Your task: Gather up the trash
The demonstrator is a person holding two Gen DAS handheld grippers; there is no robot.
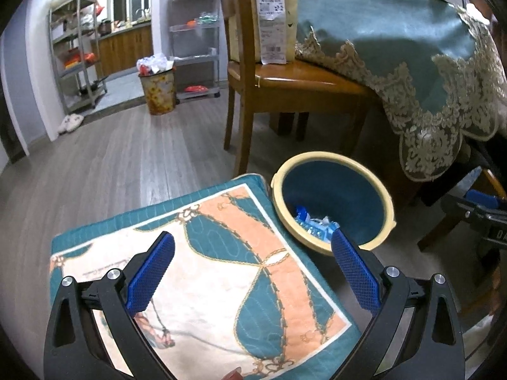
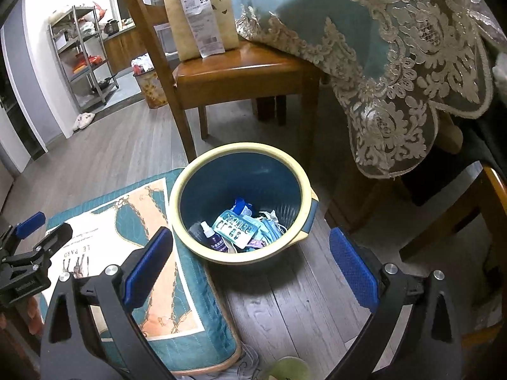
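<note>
We see a wooden floor [image 2: 285, 300] carrying a patterned teal cushion [image 1: 221, 269] with a blue, cream-rimmed trash bin [image 2: 240, 202] just beside it. Inside the bin lie wrappers [image 2: 236, 226] and a small spray bottle [image 2: 210, 234]. Our left gripper [image 1: 253, 269] hangs over the cushion, spread wide and empty; our right gripper [image 2: 252, 266] is spread wide at the bin's near rim, empty.
</note>
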